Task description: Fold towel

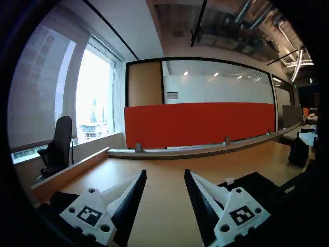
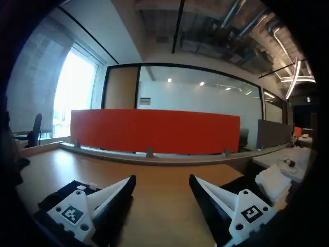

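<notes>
Where we hold the left gripper: above the wooden desk, over bare wood near its middle, aimed at the far edge.
Left tongs, state: we see the two fingers spread wide apart, with bare wood showing in the gap between them; they have hold of nothing.
Right gripper: we hold it above the same desk top, also facing the far edge.
Right tongs, state: its fingers stand wide apart, about as far as the left pair, and nothing lies between them.
Towel: we see a white folded stack low at the right of the right gripper view, by the desk's right edge, well apart from the right gripper's fingers. We cannot tell whether it rests on the wood or on the pale table beside it.
Red divider: upright along the desk's far edge, on small grey feet.
Glass wall: behind the divider, with ceiling lights reflected in it.
Office chair: black, past the desk's left edge, beside the window.
Dark object: at the desk's right edge in the left gripper view; we cannot tell what it is.
Cable: thin and dark, on the pale table, behind the towel.
</notes>
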The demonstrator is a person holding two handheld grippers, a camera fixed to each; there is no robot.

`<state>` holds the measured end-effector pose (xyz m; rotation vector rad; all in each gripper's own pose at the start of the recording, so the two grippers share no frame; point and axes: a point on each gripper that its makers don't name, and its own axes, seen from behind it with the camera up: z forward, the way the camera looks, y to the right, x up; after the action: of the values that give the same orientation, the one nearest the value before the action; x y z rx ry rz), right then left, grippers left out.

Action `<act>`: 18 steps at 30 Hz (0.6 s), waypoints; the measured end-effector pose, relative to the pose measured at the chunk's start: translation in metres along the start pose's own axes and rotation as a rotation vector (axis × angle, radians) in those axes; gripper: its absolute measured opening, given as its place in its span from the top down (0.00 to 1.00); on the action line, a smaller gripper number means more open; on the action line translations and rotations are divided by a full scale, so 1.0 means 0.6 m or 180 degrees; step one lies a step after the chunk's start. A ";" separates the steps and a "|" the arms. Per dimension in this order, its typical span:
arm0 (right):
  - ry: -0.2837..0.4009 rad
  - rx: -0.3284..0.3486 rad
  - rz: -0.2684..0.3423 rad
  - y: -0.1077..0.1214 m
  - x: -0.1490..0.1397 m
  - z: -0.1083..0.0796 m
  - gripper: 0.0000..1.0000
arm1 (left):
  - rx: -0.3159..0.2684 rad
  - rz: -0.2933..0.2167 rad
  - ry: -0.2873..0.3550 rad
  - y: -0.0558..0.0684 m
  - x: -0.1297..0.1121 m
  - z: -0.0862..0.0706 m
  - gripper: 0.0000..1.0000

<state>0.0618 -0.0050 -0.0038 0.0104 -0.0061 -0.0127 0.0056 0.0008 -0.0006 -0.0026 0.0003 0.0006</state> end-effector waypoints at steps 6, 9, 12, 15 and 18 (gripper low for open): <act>-0.0006 0.0007 -0.0001 -0.002 0.081 -0.001 0.00 | -0.0061 0.0034 -0.0008 0.008 0.073 -0.006 0.33; -0.0005 0.0012 -0.0002 -0.005 0.119 -0.001 0.00 | -0.0079 0.0036 -0.0025 0.010 0.108 -0.007 0.33; -0.0011 0.0012 0.0010 -0.006 0.157 0.000 0.00 | -0.0084 0.0007 -0.0036 0.010 0.141 -0.007 0.33; -0.0016 0.0003 0.0036 -0.005 0.189 0.002 0.00 | -0.0073 -0.0034 -0.0038 0.008 0.168 -0.004 0.33; -0.0024 0.0006 0.0047 -0.004 0.209 0.004 0.00 | -0.0059 -0.0065 -0.0046 0.006 0.186 -0.001 0.33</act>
<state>0.1871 -0.0087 -0.0006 0.0122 -0.0137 0.0022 0.1174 0.0043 -0.0014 -0.0213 -0.0141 -0.0199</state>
